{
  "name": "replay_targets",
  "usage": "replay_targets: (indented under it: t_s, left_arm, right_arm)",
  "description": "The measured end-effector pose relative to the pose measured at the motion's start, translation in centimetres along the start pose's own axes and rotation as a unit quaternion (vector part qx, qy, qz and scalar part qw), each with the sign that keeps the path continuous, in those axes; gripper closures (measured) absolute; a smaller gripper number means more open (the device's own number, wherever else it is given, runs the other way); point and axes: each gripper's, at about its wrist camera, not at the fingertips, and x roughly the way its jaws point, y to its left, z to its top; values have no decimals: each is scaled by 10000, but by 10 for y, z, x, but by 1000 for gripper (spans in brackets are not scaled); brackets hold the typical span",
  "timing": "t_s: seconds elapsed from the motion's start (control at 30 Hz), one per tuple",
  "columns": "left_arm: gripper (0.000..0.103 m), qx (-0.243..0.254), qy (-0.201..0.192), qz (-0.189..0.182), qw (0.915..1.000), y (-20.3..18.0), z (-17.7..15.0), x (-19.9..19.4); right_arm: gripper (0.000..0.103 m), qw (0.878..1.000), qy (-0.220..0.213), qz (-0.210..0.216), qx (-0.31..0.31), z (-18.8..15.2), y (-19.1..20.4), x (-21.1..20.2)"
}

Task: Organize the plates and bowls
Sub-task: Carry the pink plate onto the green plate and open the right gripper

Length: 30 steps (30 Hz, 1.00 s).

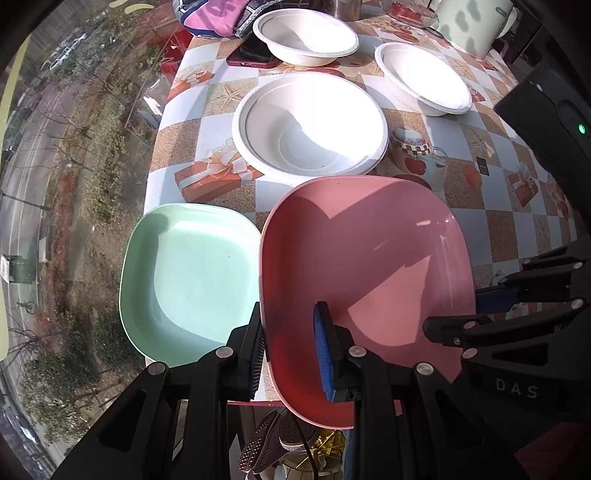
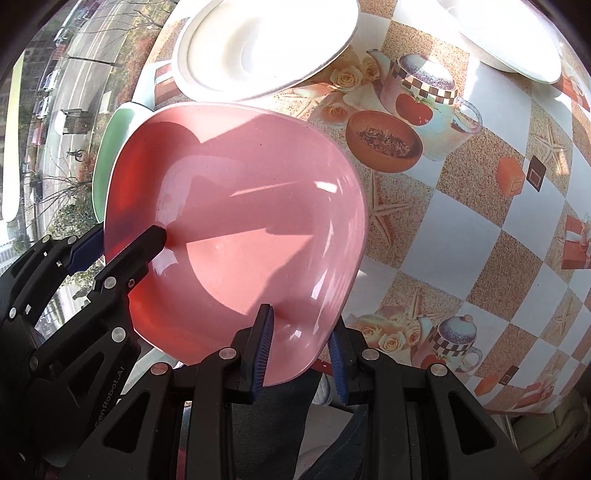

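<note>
A pink square plate (image 1: 369,258) is held between both grippers over the table's near edge. My left gripper (image 1: 290,347) is shut on its near-left rim, with one blue pad (image 1: 324,350) inside the plate and the other finger outside. My right gripper (image 2: 301,350) is shut on the pink plate (image 2: 236,221) at its near rim; in the left wrist view the right gripper (image 1: 461,310) grips the plate's right side. The left gripper (image 2: 123,236) shows at the plate's left edge. A mint green plate (image 1: 192,273) lies on the table just left of it. Three white bowls (image 1: 310,125) (image 1: 306,33) (image 1: 424,77) stand further back.
The patterned tablecloth (image 1: 517,229) covers the table, whose left edge meets a window onto a street. A phone in a red case (image 1: 255,55), a purple cloth (image 1: 218,14), a large pale mug (image 1: 472,26) and a glass dish (image 1: 406,11) sit at the back. Shoes (image 1: 273,443) lie below the near edge.
</note>
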Motion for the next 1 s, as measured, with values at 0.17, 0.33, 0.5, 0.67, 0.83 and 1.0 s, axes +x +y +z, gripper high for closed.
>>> replay_targets:
  t_s: [0.17, 0.33, 0.5, 0.67, 0.83, 1.0]
  left_arm:
    - [76, -161, -54, 58, 9998, 15, -1, -4]
    - [76, -365, -49, 98, 9993, 30, -6, -5]
    - [76, -534, -56, 124, 9985, 42, -8, -8]
    - [76, -692, -96, 129, 9975, 53, -9, -7]
    - [76, -801, -159, 151, 9965, 63, -14, -8]
    - [76, -791, -117, 227, 9965, 70, -13, -5]
  right_arm:
    - [71, 9999, -11, 25, -169, 6, 11, 4]
    - [71, 9995, -64, 58, -310, 12, 19, 3]
    - [71, 9990, -88, 96, -429, 16, 24, 4]
    - [71, 9983, -60, 79, -579, 17, 32, 7]
    - [71, 9976, -58, 46, -690, 21, 41, 9]
    - [71, 9971, -12, 79, -753, 24, 47, 17]
